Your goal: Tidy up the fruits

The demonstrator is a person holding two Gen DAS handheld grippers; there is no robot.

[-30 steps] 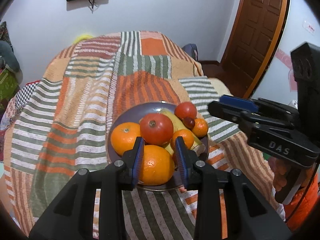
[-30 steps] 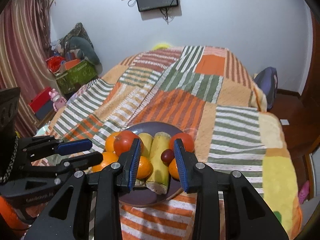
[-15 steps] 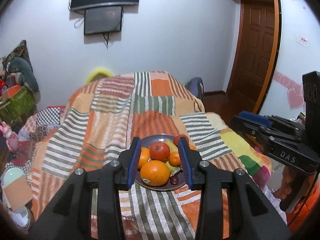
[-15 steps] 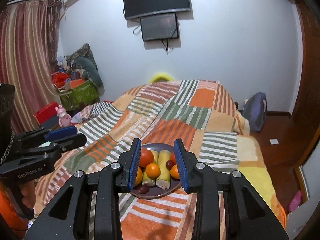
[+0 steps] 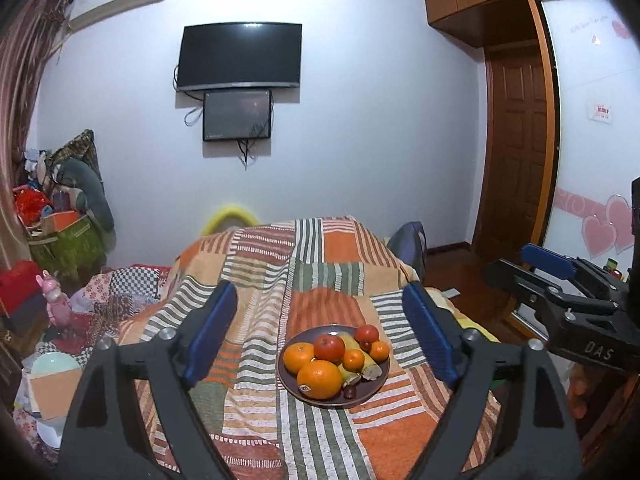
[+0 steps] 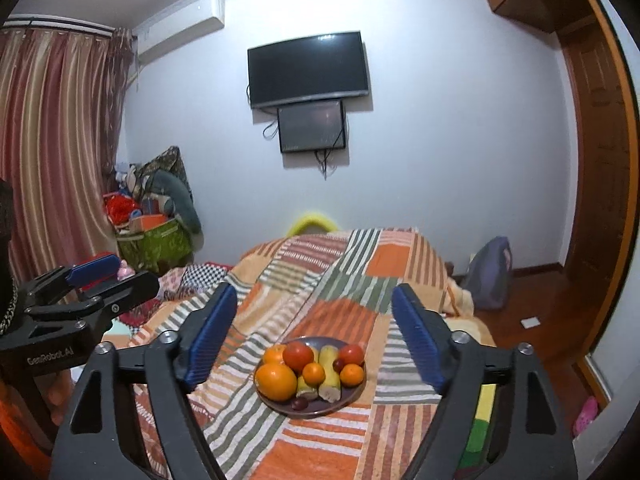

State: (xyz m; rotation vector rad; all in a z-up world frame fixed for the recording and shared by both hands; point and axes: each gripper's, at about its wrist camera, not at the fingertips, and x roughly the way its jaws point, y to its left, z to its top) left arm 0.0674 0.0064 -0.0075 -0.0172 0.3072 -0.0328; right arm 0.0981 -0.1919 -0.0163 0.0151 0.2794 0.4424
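Note:
A dark purple plate of fruit rests on the striped patchwork bedspread. It carries big oranges, red tomatoes, small mandarins, bananas and a dark grape near its front rim. My left gripper hangs well back from the plate, its jaws opening wide with nothing between them. My right gripper also stands off above the bed, jaws opening, empty. Each gripper appears at the edge of the other's view.
A wall television and a smaller screen hang on the far wall. Bags and toys pile up at the left. A wooden door and a wardrobe stand on the right. A backpack leans beside the bed.
Both grippers pulled back and up from the fruit plate, so it now looks small and far. Their jaws, narrow before, have spread wide with nothing in them.

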